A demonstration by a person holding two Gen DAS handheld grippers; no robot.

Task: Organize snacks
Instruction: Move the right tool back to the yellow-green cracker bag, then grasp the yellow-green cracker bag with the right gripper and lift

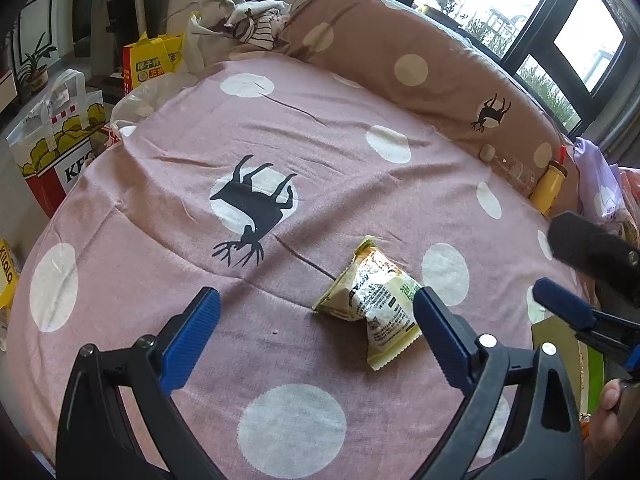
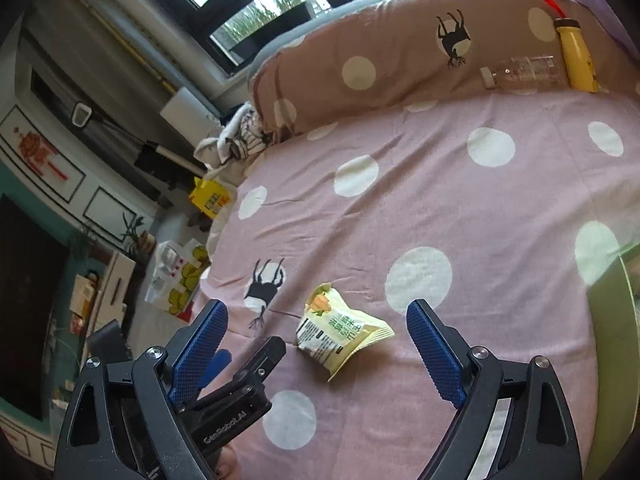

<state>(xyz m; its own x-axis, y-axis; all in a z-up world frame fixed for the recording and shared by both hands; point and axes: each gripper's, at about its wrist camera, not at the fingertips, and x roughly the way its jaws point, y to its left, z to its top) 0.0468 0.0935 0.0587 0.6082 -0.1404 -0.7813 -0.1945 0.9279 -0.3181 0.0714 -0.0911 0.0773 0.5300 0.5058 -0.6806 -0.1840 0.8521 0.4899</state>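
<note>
Centrally, snack packet (image 1: 374, 300) lying flat mid-bed on my pink spotted sheet (image 1: 280, 128), left gripper (image 1: 316, 312) jaws wide, empty, right gripper (image 2: 316, 328) likewise wide, holding nothing, packet untouched.

Glossy crinkled foil snack packet (image 1: 372, 300) on matt woven cotton bedsheet (image 1: 200, 184).

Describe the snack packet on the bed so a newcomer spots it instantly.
Start at the pink bedspread with white dots. Near its front edge, just right of the black deer print, lies one small crinkled snack packet, pale yellow-green with dark print. It is the only loose wrapper on the spread; the yellow bottle and clear bottle lie far off against the brown pillow.
</note>
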